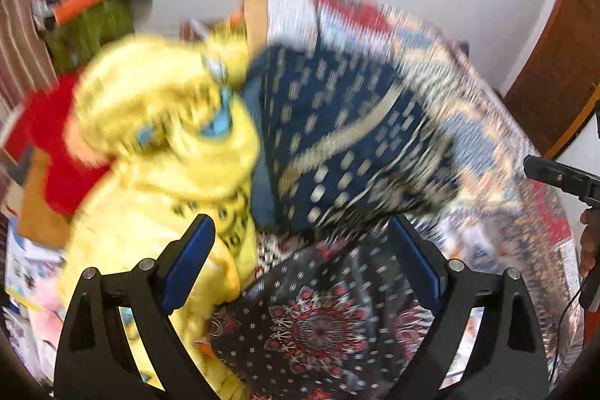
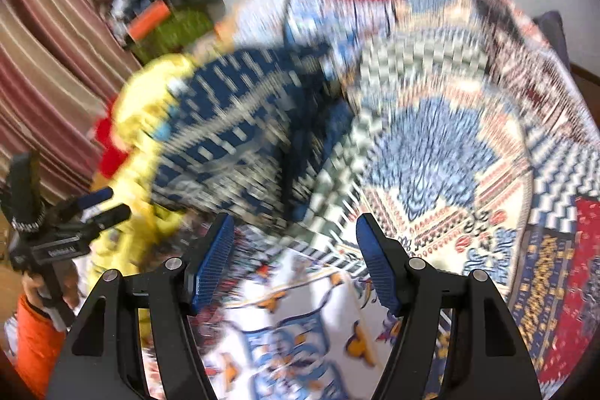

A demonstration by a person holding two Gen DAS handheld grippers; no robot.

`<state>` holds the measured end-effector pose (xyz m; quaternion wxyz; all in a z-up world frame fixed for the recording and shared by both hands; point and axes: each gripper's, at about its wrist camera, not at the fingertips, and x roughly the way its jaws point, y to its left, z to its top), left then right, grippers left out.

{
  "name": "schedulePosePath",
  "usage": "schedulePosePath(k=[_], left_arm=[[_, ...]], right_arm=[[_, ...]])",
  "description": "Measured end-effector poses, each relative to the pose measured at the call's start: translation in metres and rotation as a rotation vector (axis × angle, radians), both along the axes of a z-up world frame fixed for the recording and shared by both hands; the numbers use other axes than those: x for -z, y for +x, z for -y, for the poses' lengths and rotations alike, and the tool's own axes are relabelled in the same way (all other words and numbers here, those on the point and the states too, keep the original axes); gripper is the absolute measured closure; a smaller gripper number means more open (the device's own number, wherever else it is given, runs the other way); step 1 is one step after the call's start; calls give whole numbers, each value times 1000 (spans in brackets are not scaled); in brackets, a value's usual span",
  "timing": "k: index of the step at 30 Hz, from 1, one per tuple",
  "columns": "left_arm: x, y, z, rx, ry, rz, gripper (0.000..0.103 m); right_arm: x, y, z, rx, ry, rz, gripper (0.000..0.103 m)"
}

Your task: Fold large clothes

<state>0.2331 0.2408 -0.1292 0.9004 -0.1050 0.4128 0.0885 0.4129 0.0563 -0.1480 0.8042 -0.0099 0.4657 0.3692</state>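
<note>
Both grippers, left (image 1: 303, 261) and right (image 2: 294, 261), hang open and empty over a patterned bedspread (image 2: 442, 145); the navy dotted garment (image 1: 348, 137) lies heaped beside a yellow garment (image 1: 157, 122). Judged stage: approach. Next: find an edge to pinch.

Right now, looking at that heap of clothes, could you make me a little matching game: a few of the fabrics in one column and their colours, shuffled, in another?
Things:
1. crumpled garment
2. dotted garment
3. medallion-print cloth
4. left gripper

Descriptions:
A. dark blue with pale dashes
B. jaws apart, holding nothing
C. yellow
D. black with red and white motifs

Pairs: 1-C, 2-A, 3-D, 4-B
</note>
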Motion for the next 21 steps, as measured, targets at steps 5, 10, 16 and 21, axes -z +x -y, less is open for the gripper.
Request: schedulePosePath(k=[5, 10, 16, 21], left_arm=[[-91, -36, 30, 29, 55, 226, 9], [-162, -86, 63, 31, 110, 471, 9], [-196, -141, 102, 19, 189, 663, 9], [-191, -168, 121, -34, 249, 732, 9]], right_arm=[[-76, -38, 18, -8, 155, 120, 39], [-147, -100, 35, -30, 279, 315, 39], [-184, -168, 48, -28, 380, 516, 39], [-184, -211, 54, 49, 376, 670, 38]])
